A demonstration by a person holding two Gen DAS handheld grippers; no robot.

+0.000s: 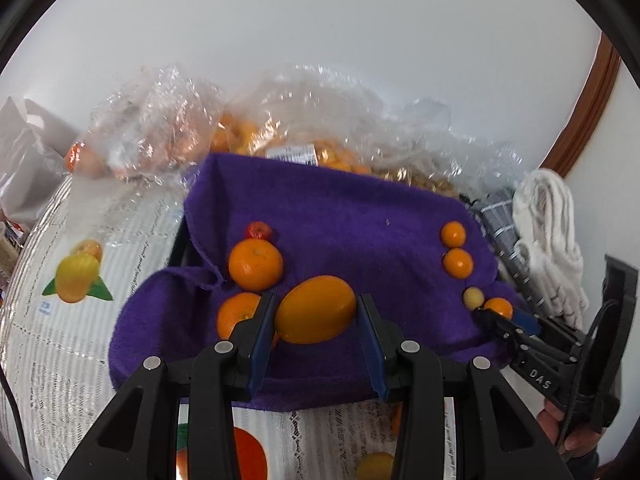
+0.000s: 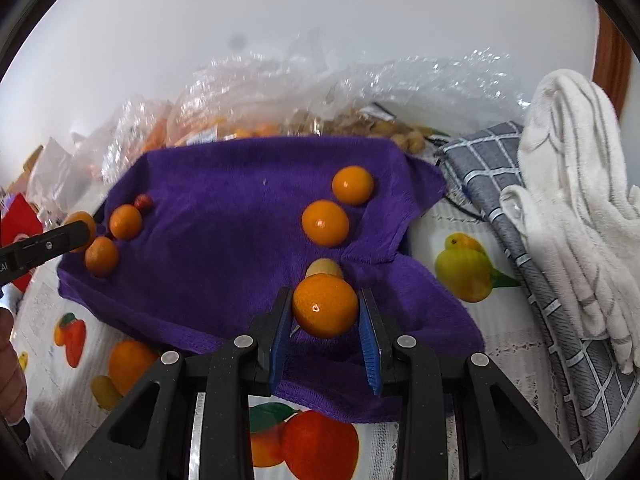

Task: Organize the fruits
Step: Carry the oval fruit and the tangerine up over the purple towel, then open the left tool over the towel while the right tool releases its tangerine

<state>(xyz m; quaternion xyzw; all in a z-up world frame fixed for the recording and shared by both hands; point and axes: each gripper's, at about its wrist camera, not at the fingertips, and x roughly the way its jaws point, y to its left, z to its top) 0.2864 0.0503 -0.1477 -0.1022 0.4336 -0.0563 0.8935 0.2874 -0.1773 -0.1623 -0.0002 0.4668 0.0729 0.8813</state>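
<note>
A purple towel [image 1: 340, 216] [image 2: 224, 216] lies on the table with fruit on it. My left gripper [image 1: 316, 312] is shut on a large oval orange fruit [image 1: 315, 309] over the towel's near left part. Two oranges [image 1: 255, 263] and a small red fruit [image 1: 259, 230] lie beside it. My right gripper [image 2: 325, 308] is shut on a small orange [image 2: 325, 305] at the towel's right side; it also shows in the left wrist view [image 1: 496, 312]. Two more small oranges [image 2: 325, 222] [image 2: 353, 185] and a pale yellow fruit [image 2: 324, 267] lie just beyond it.
Clear plastic bags of fruit [image 1: 280, 128] [image 2: 280, 100] crowd the back against the white wall. A grey checked cloth [image 2: 520, 216] and white towels [image 2: 580, 184] lie at the right. The tablecloth [image 1: 80, 240] is printed with fruit pictures.
</note>
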